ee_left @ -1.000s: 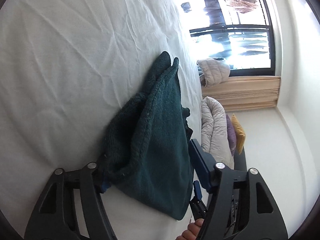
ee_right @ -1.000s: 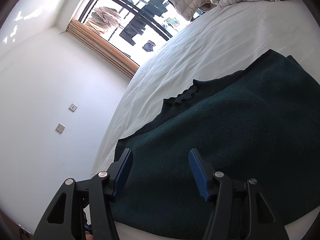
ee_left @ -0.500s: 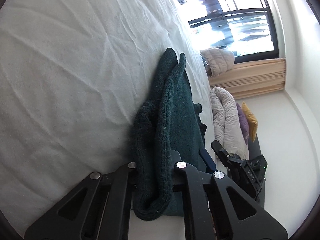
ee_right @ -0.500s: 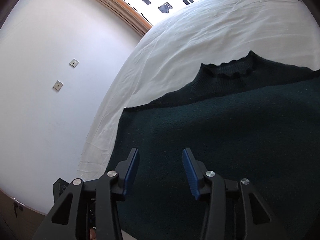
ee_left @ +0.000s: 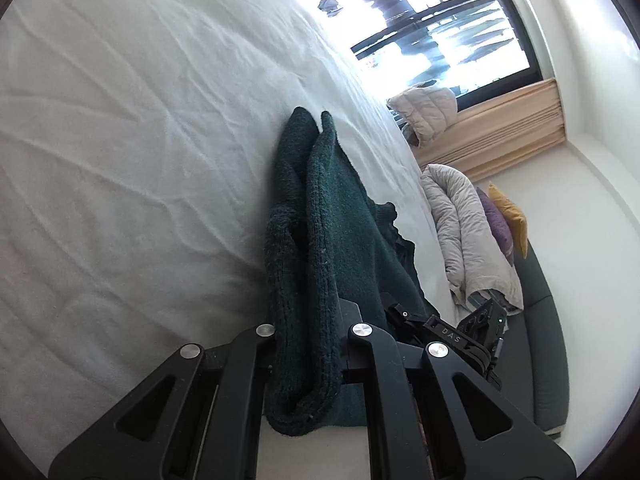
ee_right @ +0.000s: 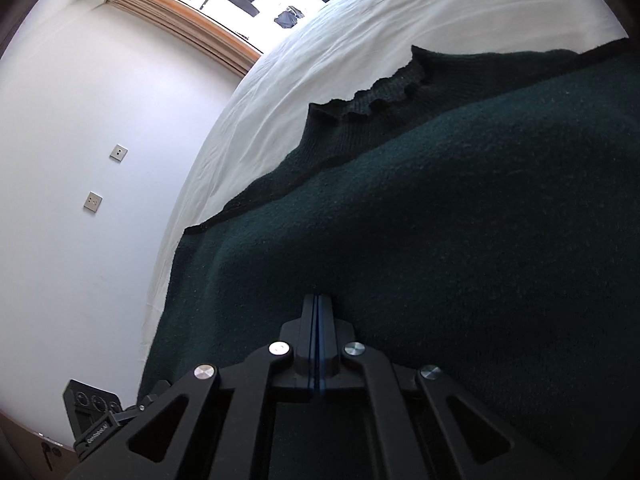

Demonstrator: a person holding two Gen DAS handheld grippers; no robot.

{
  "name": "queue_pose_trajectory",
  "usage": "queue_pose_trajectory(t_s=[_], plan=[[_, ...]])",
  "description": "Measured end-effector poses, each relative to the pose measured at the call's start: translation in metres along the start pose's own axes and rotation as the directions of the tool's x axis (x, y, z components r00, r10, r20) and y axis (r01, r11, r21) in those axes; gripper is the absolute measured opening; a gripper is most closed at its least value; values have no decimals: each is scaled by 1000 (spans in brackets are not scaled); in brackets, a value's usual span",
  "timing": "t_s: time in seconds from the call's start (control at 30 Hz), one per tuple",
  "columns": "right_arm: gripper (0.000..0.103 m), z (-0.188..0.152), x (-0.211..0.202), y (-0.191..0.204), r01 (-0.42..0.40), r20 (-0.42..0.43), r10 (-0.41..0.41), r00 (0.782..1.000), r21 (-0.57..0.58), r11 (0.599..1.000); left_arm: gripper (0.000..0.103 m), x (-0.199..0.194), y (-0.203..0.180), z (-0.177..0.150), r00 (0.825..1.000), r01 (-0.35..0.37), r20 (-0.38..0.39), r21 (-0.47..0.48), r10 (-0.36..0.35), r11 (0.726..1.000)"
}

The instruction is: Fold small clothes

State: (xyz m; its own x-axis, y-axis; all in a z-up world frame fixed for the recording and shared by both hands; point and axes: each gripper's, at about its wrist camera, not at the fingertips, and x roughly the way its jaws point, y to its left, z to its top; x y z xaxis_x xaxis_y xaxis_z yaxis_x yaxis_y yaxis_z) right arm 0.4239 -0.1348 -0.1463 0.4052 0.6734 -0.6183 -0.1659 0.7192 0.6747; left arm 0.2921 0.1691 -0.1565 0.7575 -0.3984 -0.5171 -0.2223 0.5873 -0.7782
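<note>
A dark green knitted sweater (ee_left: pixel 340 220) lies on a white bed sheet (ee_left: pixel 140 140). My left gripper (ee_left: pixel 308 320) is shut on a thick doubled edge of it, and the fold stands up between the black fingers. In the right wrist view the sweater (ee_right: pixel 440 220) fills the frame, with its frilled collar (ee_right: pixel 380 92) far from me. My right gripper (ee_right: pixel 318 298) is shut, blue pads together, its tip pressed into the knit. No cloth shows between those pads. The right gripper's body (ee_left: pixel 460 336) appears beside the sweater in the left wrist view.
A beige duvet (ee_left: pixel 464 232) and purple and yellow cushions (ee_left: pixel 508 216) lie on a dark sofa beyond the bed. A bright window (ee_left: pixel 440 20) with a tan blind stands behind. A white wall with two sockets (ee_right: pixel 93 202) runs along the bed's edge.
My left gripper has closed on the sweater's folded edge and rolled a little. My right gripper came down onto the sweater and its blue pads closed together.
</note>
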Motion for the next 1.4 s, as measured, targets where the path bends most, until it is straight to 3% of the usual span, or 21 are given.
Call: queue_pose_trajectory(t_s=[0.2, 0.3, 0.33, 0.37, 0.4, 0.43, 0.47, 0.53, 0.67, 0.7, 0.83, 0.97, 1.23, 1.27, 1.4], plan=[[0, 3, 2, -6, -30, -24, 30, 999, 2, 1000, 7, -17, -57, -8, 999, -30, 49, 183, 21, 983], [2, 16, -12, -5, -79, -67, 81, 994, 30, 996, 7, -14, -108, -23, 998, -45, 63, 357, 24, 933], [20, 22, -24, -6, -122, -55, 124, 991, 41, 992, 7, -14, -127, -33, 997, -59, 75, 432, 29, 900], [53, 29, -40, -6, -173, -22, 174, 985, 43, 984, 7, -11, -145, -46, 995, -78, 89, 518, 37, 852], [70, 36, -56, -7, -225, 13, 225, 974, 44, 973, 7, -7, -161, -62, 994, -94, 99, 585, 44, 806], [83, 42, -69, -9, -274, 32, 273, 962, 48, 960, 7, -1, -171, -77, 994, -102, 98, 638, 51, 764], [88, 48, -76, -12, -320, 28, 319, 947, 60, 945, 7, 7, -179, -92, 994, -102, 88, 674, 57, 731], [88, 54, -79, -19, -415, -20, 418, 908, 88, 906, 7, 22, -186, -118, 995, -104, 70, 716, 77, 691], [88, 51, -63, -26, -492, -108, 506, 856, 133, 861, 7, 42, -180, -146, 991, -110, 31, 742, 130, 661], [88, 49, -60, -26, -495, -115, 509, 853, 129, 859, 7, 45, -180, -149, 990, -115, 29, 752, 141, 649], [86, 52, -47, -31, -447, -113, 462, 880, 133, 885, 7, 50, -182, -153, 987, -121, 24, 770, 161, 626], [67, 64, -42, -41, -419, -75, 435, 897, 168, 893, 7, 41, -179, -152, 987, -114, 14, 771, 162, 627], [22, 69, -50, -20, -481, -29, 486, 874, 104, 871, 7, 43, -178, -138, 987, -117, 11, 738, 161, 665], [17, 69, -50, -15, -466, -30, 470, 882, 88, 880, 7, 47, -180, -142, 987, -120, 15, 739, 161, 663], [13, 71, -49, -2, -394, -23, 394, 919, 35, 919, 7, 50, -182, -143, 986, -125, 20, 740, 165, 660]])
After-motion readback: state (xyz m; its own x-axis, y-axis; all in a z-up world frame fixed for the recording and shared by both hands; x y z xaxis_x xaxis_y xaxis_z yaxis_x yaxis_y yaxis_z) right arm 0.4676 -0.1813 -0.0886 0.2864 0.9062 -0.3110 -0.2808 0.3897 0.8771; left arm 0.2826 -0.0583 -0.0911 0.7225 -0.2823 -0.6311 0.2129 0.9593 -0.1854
